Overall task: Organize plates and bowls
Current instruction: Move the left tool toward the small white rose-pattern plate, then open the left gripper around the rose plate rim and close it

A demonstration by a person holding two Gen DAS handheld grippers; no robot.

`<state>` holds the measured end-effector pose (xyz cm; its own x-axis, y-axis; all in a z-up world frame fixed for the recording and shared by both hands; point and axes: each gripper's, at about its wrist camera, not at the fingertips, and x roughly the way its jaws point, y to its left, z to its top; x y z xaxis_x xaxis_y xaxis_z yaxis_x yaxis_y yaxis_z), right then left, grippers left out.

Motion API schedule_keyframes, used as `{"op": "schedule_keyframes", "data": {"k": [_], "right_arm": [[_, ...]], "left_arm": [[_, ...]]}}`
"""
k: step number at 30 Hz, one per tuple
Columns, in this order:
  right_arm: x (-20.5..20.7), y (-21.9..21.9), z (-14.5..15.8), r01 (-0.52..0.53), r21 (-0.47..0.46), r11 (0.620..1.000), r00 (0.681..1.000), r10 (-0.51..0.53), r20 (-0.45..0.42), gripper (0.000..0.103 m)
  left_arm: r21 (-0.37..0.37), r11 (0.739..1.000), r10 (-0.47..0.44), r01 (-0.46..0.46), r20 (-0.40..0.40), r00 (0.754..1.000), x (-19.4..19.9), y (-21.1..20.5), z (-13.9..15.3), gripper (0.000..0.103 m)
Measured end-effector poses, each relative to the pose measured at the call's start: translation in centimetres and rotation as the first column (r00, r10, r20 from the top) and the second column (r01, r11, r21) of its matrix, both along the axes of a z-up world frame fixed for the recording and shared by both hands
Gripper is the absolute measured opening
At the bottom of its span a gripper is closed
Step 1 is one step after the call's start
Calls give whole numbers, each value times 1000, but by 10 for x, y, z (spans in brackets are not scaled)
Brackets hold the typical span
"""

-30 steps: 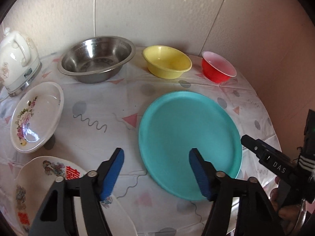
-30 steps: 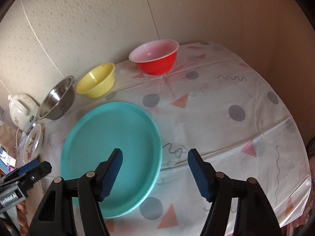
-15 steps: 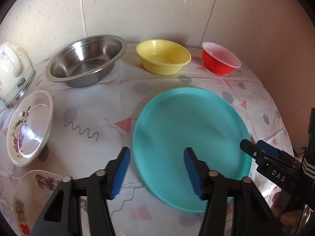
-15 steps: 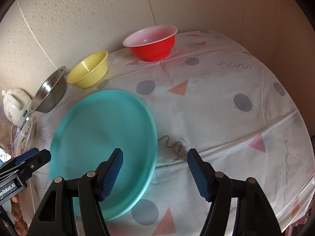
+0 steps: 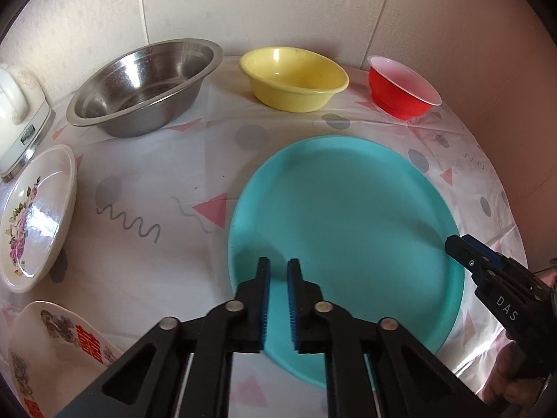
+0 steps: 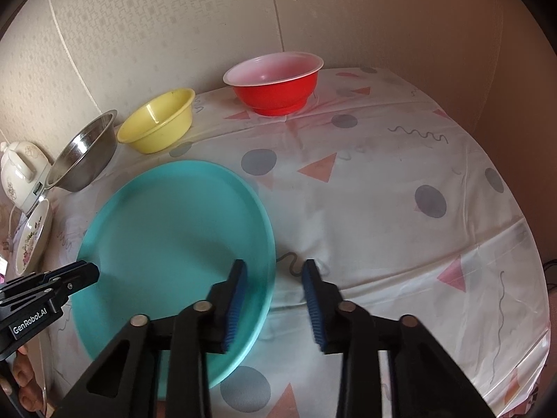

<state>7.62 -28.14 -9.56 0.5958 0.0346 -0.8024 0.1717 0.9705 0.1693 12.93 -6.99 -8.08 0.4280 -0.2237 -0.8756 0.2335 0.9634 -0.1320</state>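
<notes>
Left tongs [image 5: 278, 271] nearly closed over teal plate [image 5: 348, 216], right tongs [image 6: 275, 271] open astride its rim

Three bowls – one steel bowl [image 5: 142, 90], one yellow bowl [image 5: 294, 82], one red bowl [image 5: 400, 92]. Three plates – one teal plate [image 5: 348, 216], two white patterned: floral plate [image 5: 34, 216] and plate with red characters [image 5: 59, 351]. One white kettle [image 5: 17, 118]. Two grippers – left gripper [image 5: 277, 271], right gripper [image 6: 275, 275].

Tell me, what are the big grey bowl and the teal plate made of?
The grey bowl looks like stainless steel: shiny, mirror-like reflections inside. The teal plate seems to be plastic, probably melamine: flat, uniform colour with a dull matte sheen, no glaze sparkle.
</notes>
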Motion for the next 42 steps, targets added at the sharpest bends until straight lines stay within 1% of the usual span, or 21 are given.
{"op": "schedule_keyframes", "data": {"k": [2,4,5,9,12,16,18,20,22,24,27,28,30,31,32,35,37,40,42], "right_arm": [[2,1,0,-17,20,1000,1000,17,-7,13],[4,5,0,-26,16,1000,1000,26,-12,12],[5,7,0,-35,28,999,999,36,-12,11],[9,20,3,-82,49,995,997,83,-9,10],[14,35,5,-108,20,994,994,108,-11,10],[23,42,4,-110,10,994,994,110,-24,10],[25,44,3,-112,25,993,993,112,-27,10],[28,49,1,-120,13,993,992,121,-38,10],[29,51,0,-117,10,993,992,117,-41,10],[32,52,-1,-116,19,993,992,117,-46,10],[33,53,-1,-112,19,994,992,113,-57,11],[32,53,-1,-113,24,993,992,114,-57,13],[32,56,0,-125,19,992,990,126,-63,19],[32,57,1,-124,15,992,990,125,-68,26],[33,58,2,-120,7,993,990,120,-70,30],[31,58,11,-109,-24,994,993,108,-42,30],[30,62,19,-118,-29,993,993,118,-18,31],[30,73,30,-180,9,984,984,180,16,31],[33,86,34,-252,72,965,968,251,31,30]], "left_arm": [[-20,1000,1,-1,-8,1000,1,4,0,4],[-50,999,-3,2,-22,1000,3,8,-1,2],[-56,998,-4,2,-23,1000,3,9,-1,2],[-64,998,-1,-1,-27,1000,3,13,1,2],[-72,997,18,-19,-18,1000,4,22,6,2],[-103,993,64,-64,-5,998,7,43,16,2],[-116,989,96,-95,4,995,8,55,21,2],[-136,983,126,-124,9,992,7,69,27,2],[-130,980,157,-153,17,987,5,82,32,2],[-141,973,189,-183,25,982,2,95,37,2],[-151,961,241,-233,40,970,-5,118,46,2],[-149,958,255,-245,51,966,-7,124,50,2],[-149,953,275,-262,69,959,-12,138,57,2],[-145,951,288,-274,80,954,-16,145,59,2],[-143,948,299,-285,86,950,-18,150,62,2],[-152,934,338,-322,89,937,-26,170,65,3],[-150,926,362,-347,85,928,-29,183,65,3],[-150,914,390,-376,75,918,-33,203,62,3],[-148,905,413,-399,82,907,-35,215,60,3]]}}
